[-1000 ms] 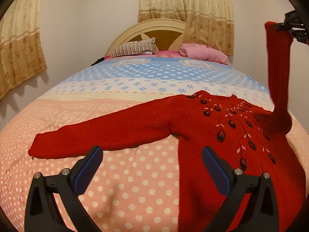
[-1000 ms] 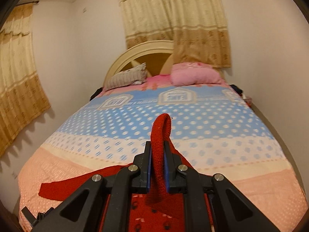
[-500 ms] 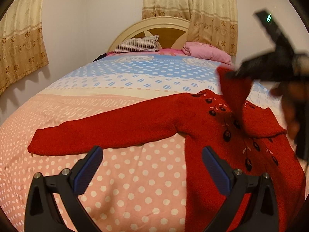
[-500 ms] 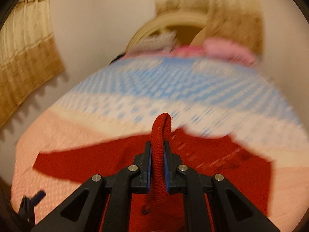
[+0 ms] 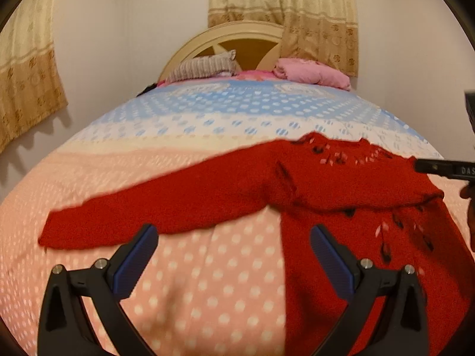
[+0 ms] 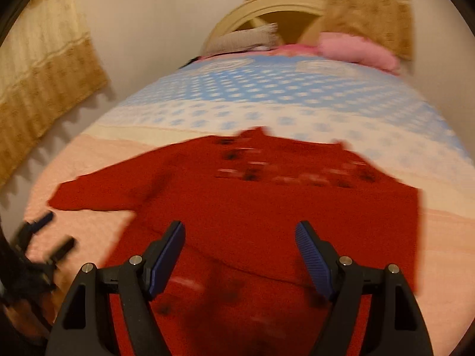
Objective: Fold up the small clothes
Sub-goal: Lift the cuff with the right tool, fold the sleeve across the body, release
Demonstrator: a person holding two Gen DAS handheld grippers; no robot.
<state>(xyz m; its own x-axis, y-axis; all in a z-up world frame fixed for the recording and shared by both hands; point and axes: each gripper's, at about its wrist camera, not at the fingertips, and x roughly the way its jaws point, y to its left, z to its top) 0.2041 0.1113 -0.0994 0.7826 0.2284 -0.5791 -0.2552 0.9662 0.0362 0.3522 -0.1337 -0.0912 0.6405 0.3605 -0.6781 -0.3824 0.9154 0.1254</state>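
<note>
Lying flat, fuzzy red knit sweater (image 5: 297, 184); right tool (image 6: 240, 255) opening.

The left gripper (image 5: 234, 262) is held wide open and angled downward, while the right gripper (image 6: 240, 259) is being opened, nothing gripped

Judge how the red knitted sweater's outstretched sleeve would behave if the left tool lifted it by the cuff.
The red knitted sweater would probably hang limp: its other sleeve already lies folded across the chest. The outstretched sleeve looks thick and fuzzy, so it should grip well rather than slip. It likely drags the body along the dotted bedspread.
</note>
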